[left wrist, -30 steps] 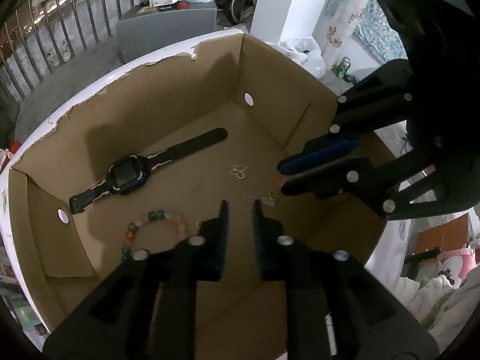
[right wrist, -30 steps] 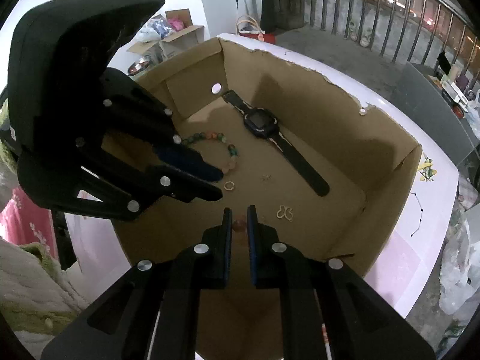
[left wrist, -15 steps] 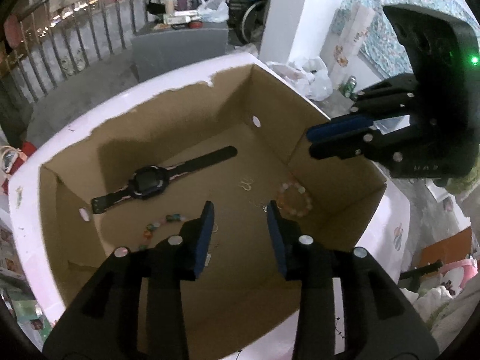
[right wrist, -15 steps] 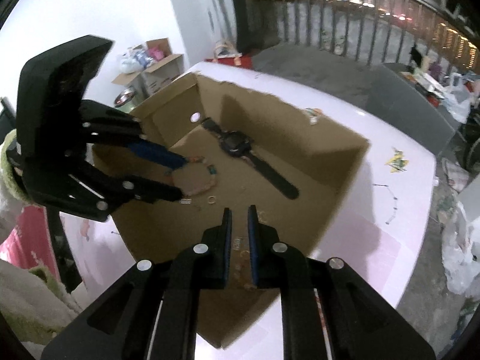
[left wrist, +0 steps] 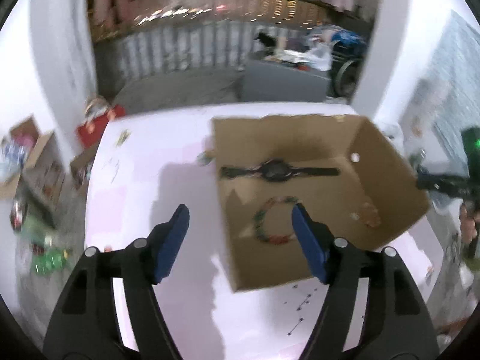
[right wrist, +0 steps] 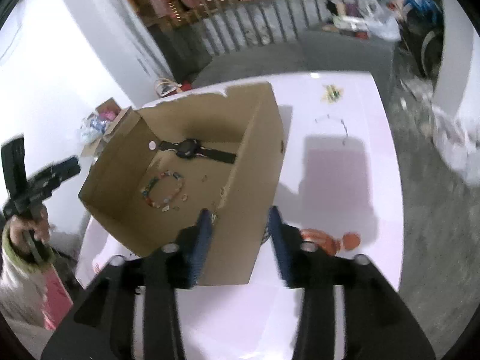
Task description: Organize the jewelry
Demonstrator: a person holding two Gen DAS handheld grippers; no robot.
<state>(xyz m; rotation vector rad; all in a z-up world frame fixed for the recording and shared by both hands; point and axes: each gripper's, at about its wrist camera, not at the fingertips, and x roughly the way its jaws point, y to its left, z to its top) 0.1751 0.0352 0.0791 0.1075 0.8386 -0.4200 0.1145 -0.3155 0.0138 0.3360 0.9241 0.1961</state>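
— Inside the cardboard box [left wrist: 375,162] on the white tabletop [left wrist: 168,156], what lies there?
— A black strap watch [left wrist: 274,171], a ring of mixed beads [left wrist: 274,220]; the left view alone shows a pale bracelet [left wrist: 367,216].
— The fingers?
— Left gripper [left wrist: 240,240] spread wide, empty; right gripper [right wrist: 240,240] just opened, holding nothing. The right view alone shows orange beads [right wrist: 330,241] on the tabletop.

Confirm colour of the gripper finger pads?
Dark blue pads on black fingers, seen best in the left wrist view.
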